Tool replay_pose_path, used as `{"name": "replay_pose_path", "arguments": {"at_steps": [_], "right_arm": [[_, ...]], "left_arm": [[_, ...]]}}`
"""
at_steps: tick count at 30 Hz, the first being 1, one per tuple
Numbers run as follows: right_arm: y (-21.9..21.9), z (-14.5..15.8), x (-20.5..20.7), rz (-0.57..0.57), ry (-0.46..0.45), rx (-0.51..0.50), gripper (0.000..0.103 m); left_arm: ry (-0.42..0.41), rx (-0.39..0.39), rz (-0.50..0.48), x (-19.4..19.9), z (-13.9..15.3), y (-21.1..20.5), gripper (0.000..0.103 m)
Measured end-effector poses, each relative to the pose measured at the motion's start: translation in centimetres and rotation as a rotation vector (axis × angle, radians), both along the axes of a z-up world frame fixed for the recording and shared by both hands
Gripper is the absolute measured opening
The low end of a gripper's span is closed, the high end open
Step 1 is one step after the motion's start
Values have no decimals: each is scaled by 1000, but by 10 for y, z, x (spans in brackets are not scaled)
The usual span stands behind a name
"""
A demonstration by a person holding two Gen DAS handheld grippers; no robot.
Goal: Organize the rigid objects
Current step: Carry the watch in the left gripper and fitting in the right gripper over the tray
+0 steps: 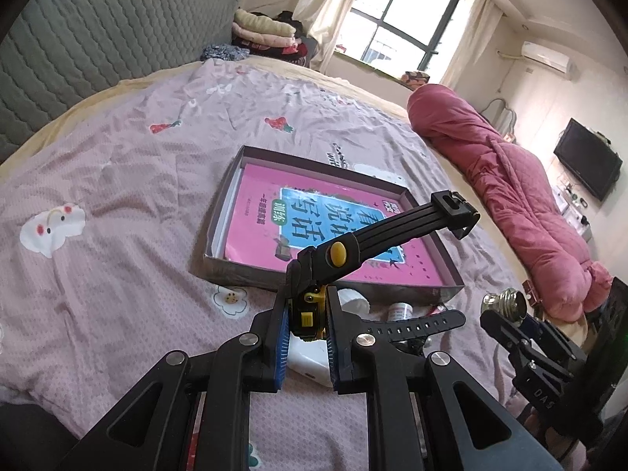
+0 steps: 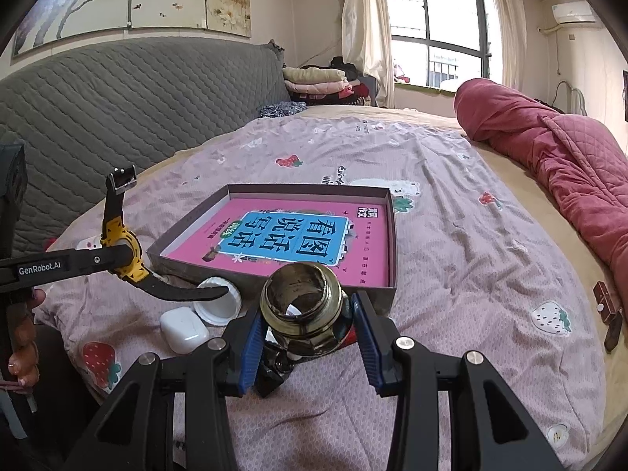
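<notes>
Left tongs (image 1: 308, 325) clamp yellow-black plastic wristwatch (image 1: 314, 306); right tongs (image 2: 310, 325) grip brass threaded fitting (image 2: 304, 310). Shallow cardboard box (image 2: 392, 235) at twelve o'clock, right nearer.

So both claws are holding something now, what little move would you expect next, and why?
Probably the left gripper carries the watch forward over the open box. The watch is clamped clear of the bedsheet, the box lies just ahead, and the right gripper holds a brass fitting beside it.
</notes>
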State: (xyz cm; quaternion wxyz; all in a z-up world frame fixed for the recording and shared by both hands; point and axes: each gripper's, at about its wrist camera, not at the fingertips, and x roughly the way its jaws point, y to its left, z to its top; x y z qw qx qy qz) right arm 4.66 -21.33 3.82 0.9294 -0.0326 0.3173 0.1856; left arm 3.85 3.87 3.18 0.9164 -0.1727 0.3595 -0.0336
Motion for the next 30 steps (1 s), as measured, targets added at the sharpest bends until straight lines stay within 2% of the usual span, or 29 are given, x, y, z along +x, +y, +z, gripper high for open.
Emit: {"name": "replay_pose_path", "arguments": {"at_steps": [30], "right_arm": [[0,9,27,1,-64,37,43]], "left_arm": [[-20,32,45,22,14,-2,16]]}}
